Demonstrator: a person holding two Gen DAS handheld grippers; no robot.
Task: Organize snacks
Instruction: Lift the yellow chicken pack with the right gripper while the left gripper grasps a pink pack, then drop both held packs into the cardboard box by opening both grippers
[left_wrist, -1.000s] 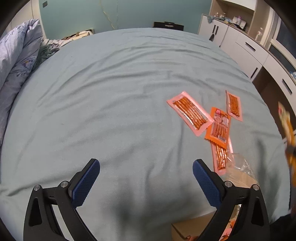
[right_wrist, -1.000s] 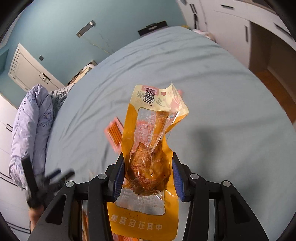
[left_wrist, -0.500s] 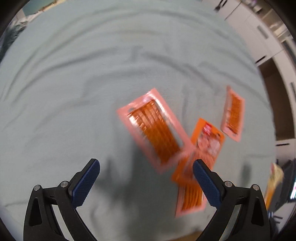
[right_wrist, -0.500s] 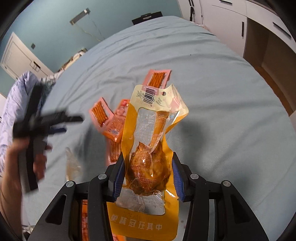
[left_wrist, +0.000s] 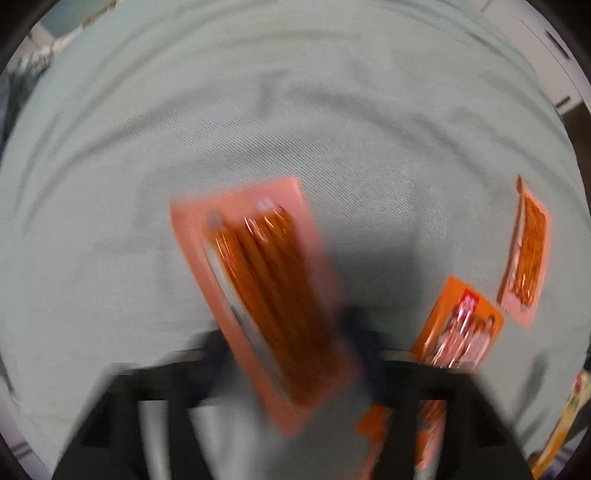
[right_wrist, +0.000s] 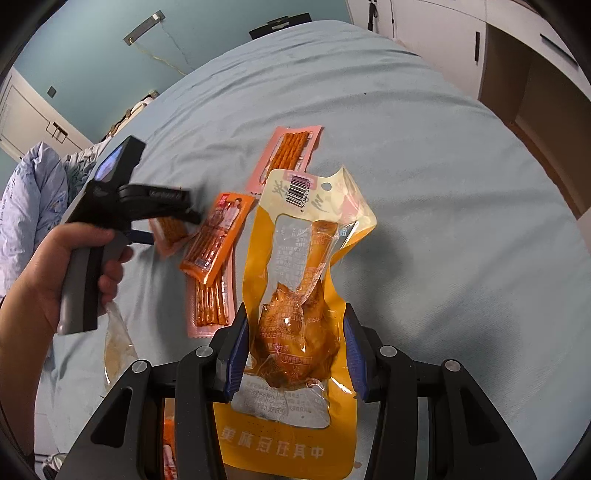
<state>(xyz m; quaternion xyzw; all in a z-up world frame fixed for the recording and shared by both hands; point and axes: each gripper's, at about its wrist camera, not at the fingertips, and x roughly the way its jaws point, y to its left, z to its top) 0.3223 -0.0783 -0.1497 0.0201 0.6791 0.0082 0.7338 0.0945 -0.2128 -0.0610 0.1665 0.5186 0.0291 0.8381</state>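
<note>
- The yellow chicken pouch (right_wrist: 295, 291) is in the air above the bed (right_wrist: 424, 177), upright, with its barcode end on top. The fingers (right_wrist: 236, 354) of our right gripper (right_wrist: 295, 354) are narrowed onto its lower middle, one on each side, so we hold it firmly.
- Our left gripper (left_wrist: 291, 354) is low over a pink stick-snack pack (left_wrist: 262, 291) near the bed's near edge. This view is much blurred; we cannot tell if its fingers are open or already closed on the pack.
- Beside it lie an orange pack (right_wrist: 218, 236) overlapping another pink pack (right_wrist: 212, 302), and one more pink pack (right_wrist: 288, 155) further in. A clear wrapper (right_wrist: 116, 336) lies at the near edge.
- Risks, as we judge them:
  - The flat pack on soft sheet can slide, or the fingers can pinch the cloth with it.
  - The pouch is slippery film; a quick swing may let it slip down.
  - The two grippers work near each other and may collide.
</note>
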